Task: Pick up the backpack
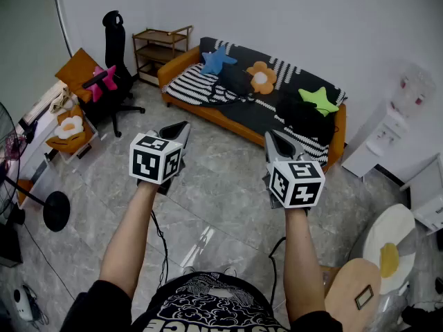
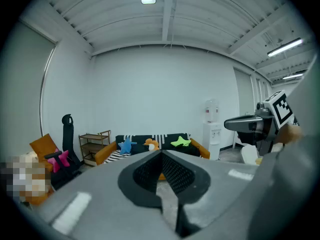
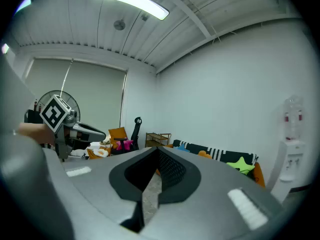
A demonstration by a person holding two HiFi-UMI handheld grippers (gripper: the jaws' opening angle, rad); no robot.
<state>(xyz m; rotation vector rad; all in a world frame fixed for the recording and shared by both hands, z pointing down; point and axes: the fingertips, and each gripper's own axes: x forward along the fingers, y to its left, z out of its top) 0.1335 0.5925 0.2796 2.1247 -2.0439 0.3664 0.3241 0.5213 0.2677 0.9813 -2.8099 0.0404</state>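
Sofa (image 1: 208, 109) against the far wall (image 1: 311, 19), backpack (image 1: 302, 118) on its right end, shelf (image 1: 156, 50) just left of it, office chair (image 1: 114, 57) further left, water dispenser (image 1: 389, 128) off right

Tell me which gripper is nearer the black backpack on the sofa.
Right. The right gripper hangs in front of the backpack; the left gripper hangs farther off to its left.

Glossy grey tiled floor (image 1: 221, 213); matt black cloth backpack (image 1: 299, 118) on fabric sofa (image 1: 257, 118); wooden shelf (image 1: 158, 49), far left.
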